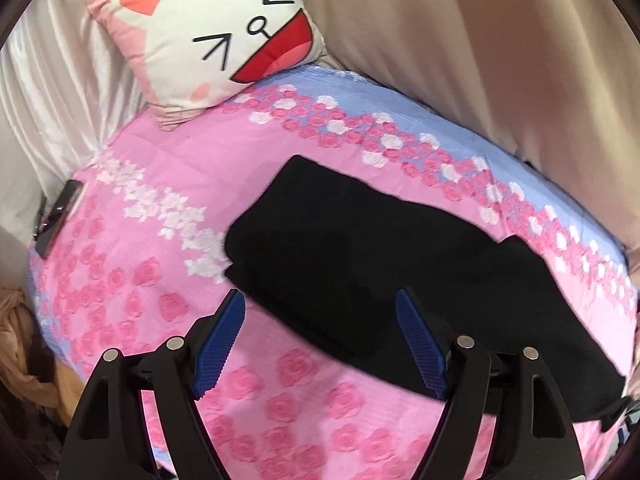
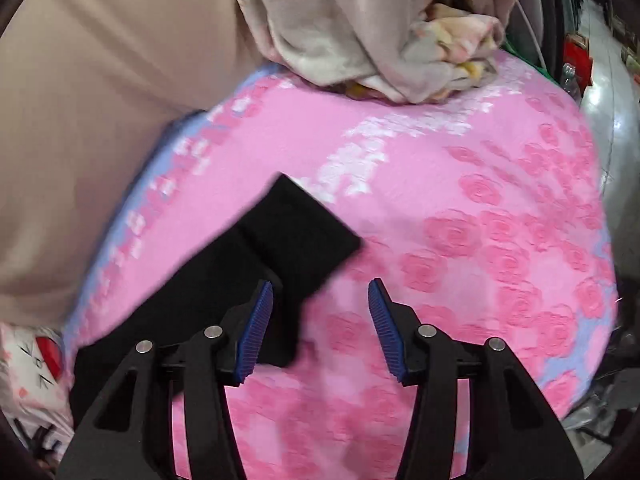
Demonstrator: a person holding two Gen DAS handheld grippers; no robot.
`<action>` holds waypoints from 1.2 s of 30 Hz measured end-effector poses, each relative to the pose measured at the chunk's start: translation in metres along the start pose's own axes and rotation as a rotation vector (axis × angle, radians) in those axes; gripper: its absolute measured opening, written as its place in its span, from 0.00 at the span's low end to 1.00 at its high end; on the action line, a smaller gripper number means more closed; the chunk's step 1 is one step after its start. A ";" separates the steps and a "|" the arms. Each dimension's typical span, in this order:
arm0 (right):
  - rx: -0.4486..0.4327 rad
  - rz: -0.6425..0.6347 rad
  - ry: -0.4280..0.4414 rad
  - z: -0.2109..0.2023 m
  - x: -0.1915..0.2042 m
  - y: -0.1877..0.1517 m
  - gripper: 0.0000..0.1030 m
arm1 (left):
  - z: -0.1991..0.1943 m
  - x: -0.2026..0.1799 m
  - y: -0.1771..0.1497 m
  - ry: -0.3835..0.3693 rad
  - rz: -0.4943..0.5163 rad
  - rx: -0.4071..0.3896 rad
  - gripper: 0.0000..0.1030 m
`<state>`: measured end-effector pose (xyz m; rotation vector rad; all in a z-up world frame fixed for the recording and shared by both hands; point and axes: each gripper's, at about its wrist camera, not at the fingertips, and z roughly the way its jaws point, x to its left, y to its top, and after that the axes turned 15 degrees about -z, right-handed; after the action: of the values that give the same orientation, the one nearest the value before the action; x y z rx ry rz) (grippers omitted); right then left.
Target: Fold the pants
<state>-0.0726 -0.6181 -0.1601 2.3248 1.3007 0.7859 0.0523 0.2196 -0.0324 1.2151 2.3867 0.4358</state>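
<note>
Black pants (image 1: 360, 248) lie partly folded across a pink rose-patterned bedspread (image 1: 152, 216). In the left wrist view my left gripper (image 1: 320, 304) hovers over the pants' near edge, its blue pads wide apart with nothing pressed between them. In the right wrist view the leg end of the pants (image 2: 280, 236) reaches up from the lower left. My right gripper (image 2: 320, 294) stands open just past that end; the cloth lies under its left finger (image 2: 256, 328), and the bedspread (image 2: 460, 184) shows between the pads.
A white and pink cartoon-face pillow (image 1: 208, 36) leans at the head of the bed. A dark phone-like object (image 1: 60, 212) lies at the bed's left edge. A beige curtain (image 1: 480, 52) hangs behind. A crumpled blanket (image 2: 380, 40) is heaped at the far end.
</note>
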 end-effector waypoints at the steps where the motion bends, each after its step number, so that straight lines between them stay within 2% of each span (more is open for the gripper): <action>1: 0.000 -0.026 -0.018 0.006 0.007 0.011 0.75 | 0.003 -0.005 0.001 -0.016 -0.010 0.012 0.73; 2: 0.025 -0.050 -0.062 0.022 0.016 0.025 0.92 | 0.005 -0.010 0.001 -0.031 -0.016 0.023 0.74; 3: 0.043 -0.069 -0.071 0.030 0.023 0.029 0.91 | 0.007 -0.015 0.001 -0.042 -0.017 0.029 0.74; 4: 0.065 -0.113 -0.023 0.047 0.032 0.040 0.79 | 0.010 -0.021 0.001 -0.053 -0.018 0.036 0.74; 5: 0.080 -0.141 0.034 0.049 0.041 0.038 0.33 | 0.011 -0.024 0.001 -0.059 -0.019 0.040 0.74; 6: 0.137 -0.168 0.074 0.063 0.051 0.045 0.18 | 0.013 -0.029 0.000 -0.070 -0.021 0.047 0.74; 7: 0.148 -0.228 0.081 0.065 0.064 0.053 0.09 | 0.014 -0.033 -0.001 -0.074 -0.023 0.053 0.74; 8: 0.111 -0.302 0.090 0.054 0.077 0.059 0.07 | 0.014 -0.035 -0.001 -0.072 -0.022 0.057 0.74; 9: 0.037 -0.373 0.117 0.032 0.091 0.064 0.07 | 0.013 -0.035 0.000 -0.068 -0.022 0.056 0.74; 10: -0.054 -0.407 0.161 0.001 0.099 0.067 0.07 | 0.011 -0.034 0.000 -0.066 -0.021 0.049 0.74; 11: -0.114 -0.428 0.161 -0.025 0.099 0.066 0.06 | 0.006 -0.030 0.002 -0.067 -0.020 0.037 0.74; 12: -0.143 -0.461 0.127 -0.040 0.098 0.063 0.06 | 0.004 -0.027 0.002 -0.065 -0.020 0.027 0.74; 13: -0.176 -0.552 0.052 -0.056 0.094 0.050 0.06 | 0.001 -0.021 0.002 -0.059 -0.023 0.017 0.74; 14: -0.173 -0.607 -0.012 -0.056 0.087 0.037 0.07 | 0.000 -0.016 0.002 -0.054 -0.029 0.013 0.74; 15: -0.117 -0.615 -0.073 -0.046 0.073 0.024 0.10 | 0.000 -0.007 0.001 -0.054 -0.046 0.014 0.75; 16: 0.042 -0.577 -0.103 -0.019 0.046 0.005 0.18 | 0.002 -0.001 -0.001 -0.050 -0.058 0.020 0.75; 17: 0.146 -0.552 -0.109 -0.005 0.031 -0.009 0.18 | 0.004 0.003 -0.002 -0.044 -0.065 0.025 0.75; 18: 0.235 -0.521 -0.135 0.006 0.015 -0.024 0.18 | 0.008 0.008 -0.005 -0.028 -0.073 0.037 0.75; 19: 0.275 -0.464 -0.154 0.007 -0.001 -0.037 0.18 | 0.010 0.011 -0.007 -0.015 -0.077 0.044 0.75; 21: 0.213 -0.314 -0.101 -0.010 -0.017 -0.040 0.18 | 0.010 0.014 -0.009 -0.007 -0.078 0.049 0.75; 22: 0.173 -0.219 -0.055 -0.018 -0.024 -0.037 0.30 | 0.011 0.014 -0.009 -0.003 -0.076 0.050 0.75; 23: 0.123 -0.079 -0.014 -0.026 -0.032 -0.028 0.58 | 0.012 0.014 -0.008 0.001 -0.072 0.051 0.75; 24: 0.107 -0.010 -0.007 -0.029 -0.033 -0.023 0.67 | 0.013 0.010 -0.008 0.002 -0.065 0.053 0.75; 25: 0.091 0.028 0.025 -0.028 -0.029 -0.015 0.68 | 0.014 0.007 -0.007 0.003 -0.059 0.053 0.75; 28: 0.100 0.152 0.167 -0.016 -0.003 0.011 0.67 | 0.015 -0.010 -0.006 -0.017 -0.042 0.053 0.75; 30: 0.140 0.209 0.188 -0.004 0.007 0.015 0.67 | 0.015 -0.023 -0.007 -0.043 -0.022 0.053 0.75; 33: 0.197 0.301 0.161 0.025 0.020 0.017 0.67 | 0.015 -0.038 -0.010 -0.069 0.007 0.051 0.75; 34: 0.198 0.311 0.165 0.039 0.023 0.022 0.48 | 0.016 -0.040 -0.010 -0.074 0.011 0.053 0.75; 35: 0.200 0.294 0.163 0.044 0.029 0.022 0.23 | 0.017 -0.041 -0.011 -0.077 0.011 0.056 0.75; 36: 0.197 0.277 0.153 0.047 0.034 0.029 0.14 | 0.018 -0.040 -0.011 -0.078 0.009 0.058 0.75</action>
<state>-0.0098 -0.6059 -0.1702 2.6892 1.1759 0.9771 0.0747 0.1822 -0.0436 1.2455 2.3439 0.3181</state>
